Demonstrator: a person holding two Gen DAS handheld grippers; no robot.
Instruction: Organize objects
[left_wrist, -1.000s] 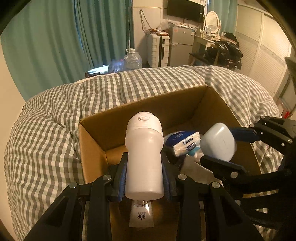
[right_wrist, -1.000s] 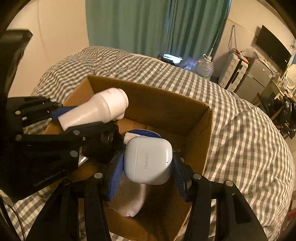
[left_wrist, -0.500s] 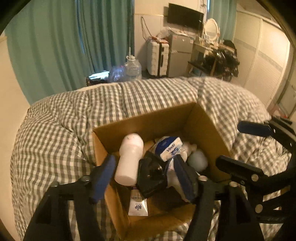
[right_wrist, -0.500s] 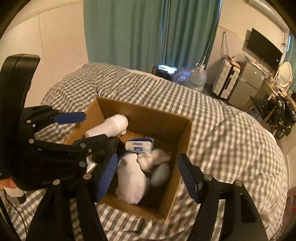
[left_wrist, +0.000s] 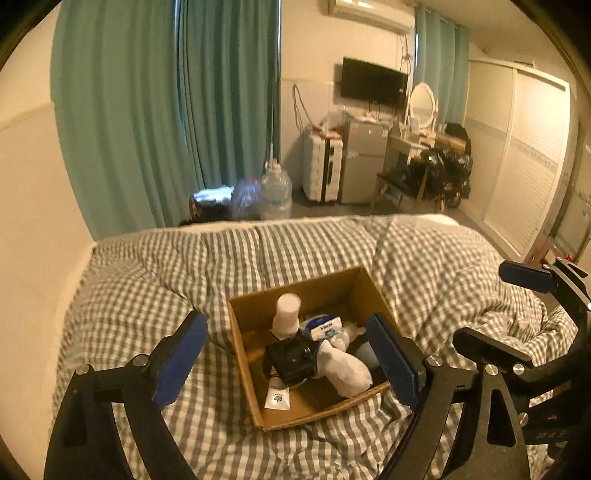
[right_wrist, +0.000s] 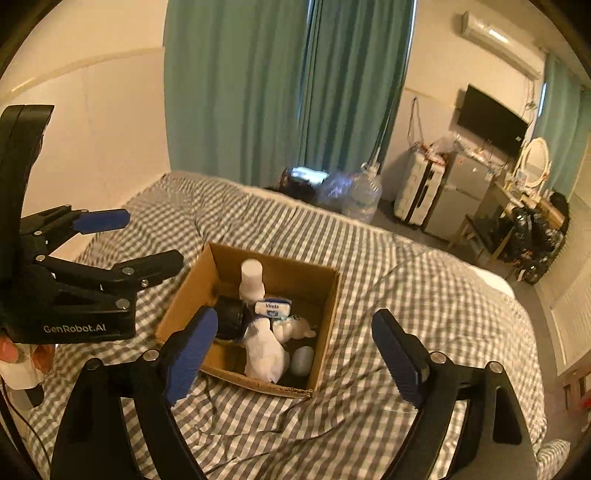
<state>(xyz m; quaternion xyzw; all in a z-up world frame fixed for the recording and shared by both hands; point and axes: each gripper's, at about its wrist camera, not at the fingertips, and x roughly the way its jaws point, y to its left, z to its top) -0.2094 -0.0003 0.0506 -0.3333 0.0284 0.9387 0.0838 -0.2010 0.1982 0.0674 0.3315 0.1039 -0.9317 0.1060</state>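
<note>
A cardboard box (left_wrist: 255, 373) (right_wrist: 328, 295) sits on the checked bed. Inside lie a white bottle (left_wrist: 287, 315) (right_wrist: 251, 277), a Vinda tissue pack (left_wrist: 325, 326) (right_wrist: 273, 307), a black round object (left_wrist: 293, 357) (right_wrist: 229, 318), a white sock (left_wrist: 345, 365) (right_wrist: 264, 349), a pale blue earbud case (right_wrist: 302, 360) and a white tube (left_wrist: 279, 394). My left gripper (left_wrist: 288, 360) (right_wrist: 127, 240) is open and empty, held high above the box. My right gripper (right_wrist: 295, 354) (left_wrist: 498, 314) is open and empty, also well above it.
The grey-and-white checked duvet (left_wrist: 147, 280) covers the bed around the box. Teal curtains (left_wrist: 166, 110), a water jug (left_wrist: 275, 195), a suitcase (left_wrist: 321, 168), a small fridge and a cluttered desk stand beyond the bed's far edge. A wall runs along the left.
Both grippers opened, letting the white bottle and the earbud case drop into the box, then rose and pulled back well above it.
</note>
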